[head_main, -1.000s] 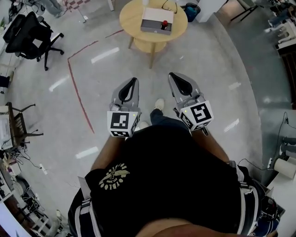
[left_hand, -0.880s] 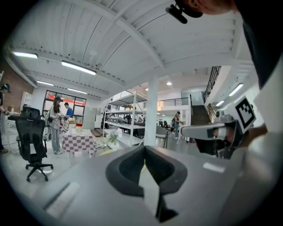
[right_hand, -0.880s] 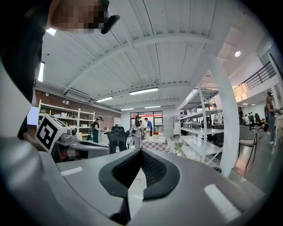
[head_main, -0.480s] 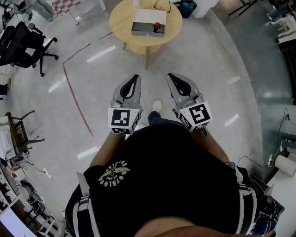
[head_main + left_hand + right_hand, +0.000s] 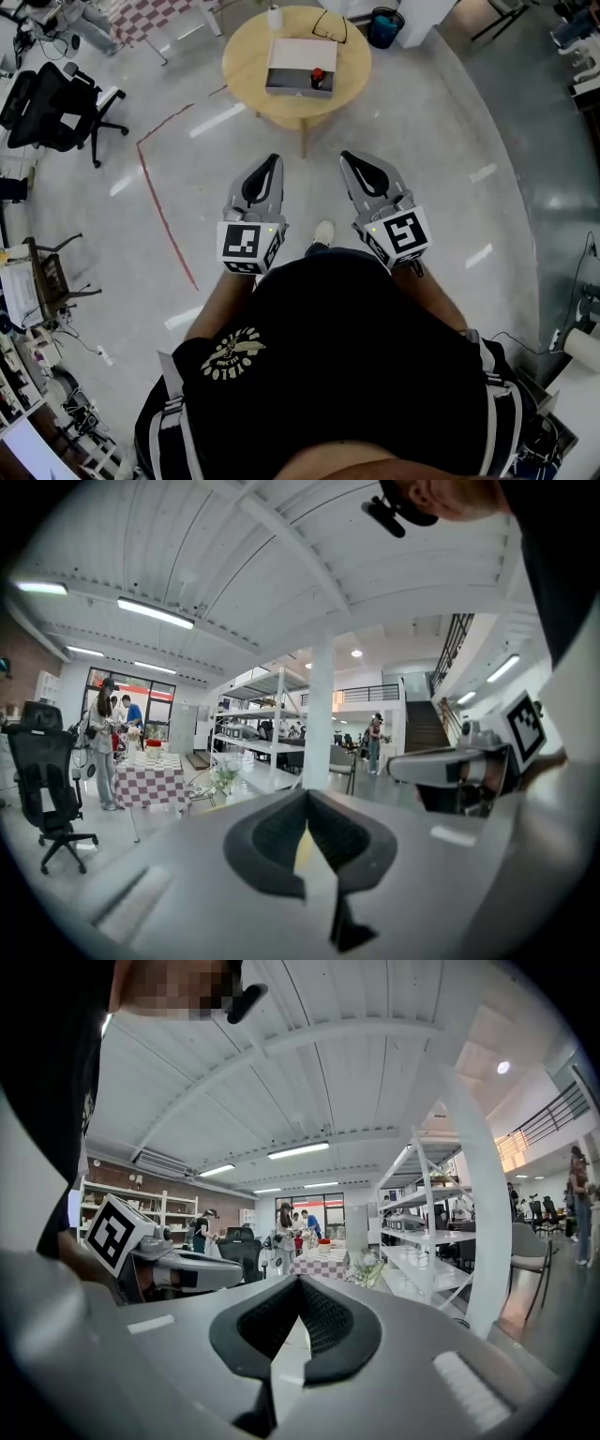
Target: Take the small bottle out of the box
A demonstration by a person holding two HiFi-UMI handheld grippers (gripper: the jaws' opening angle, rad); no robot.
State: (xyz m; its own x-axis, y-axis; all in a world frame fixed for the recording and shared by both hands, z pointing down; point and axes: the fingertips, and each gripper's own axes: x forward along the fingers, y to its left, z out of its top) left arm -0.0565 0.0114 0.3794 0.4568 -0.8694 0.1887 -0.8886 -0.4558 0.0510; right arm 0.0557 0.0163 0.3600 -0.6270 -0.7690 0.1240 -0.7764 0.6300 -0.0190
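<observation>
A: How far along is the job?

B: Not begun, by the look of it. The small bottle [image 5: 318, 76] – dark with a red cap – stands at the right end of the white box [image 5: 286, 58], and the box sits on the round wooden table [image 5: 246, 52], well apart from both grippers.

A: And the grippers?

B: The left gripper [image 5: 271, 165] and the right gripper [image 5: 351, 159] are held side by side close to the person's body, pointing toward the table. On each, the jaws are brought together with nothing between them – both empty.

A: So what is left?

B: Everything, I'd judge: walk up to the table, open one pair of jaws, take the bottle and lift it out of the box.

A: Anything in the way?

B: The floor between the person and the table looks bare apart from a red tape line [image 5: 157, 192] off to the left. An office chair [image 5: 52, 94] stands far left and a blue bin [image 5: 384, 25] sits behind the table, neither in the path. On the far edge of the tabletop are a small pale object [image 5: 273, 17] and a dark thin loop [image 5: 328, 25]; I cannot tell what they are.
</observation>
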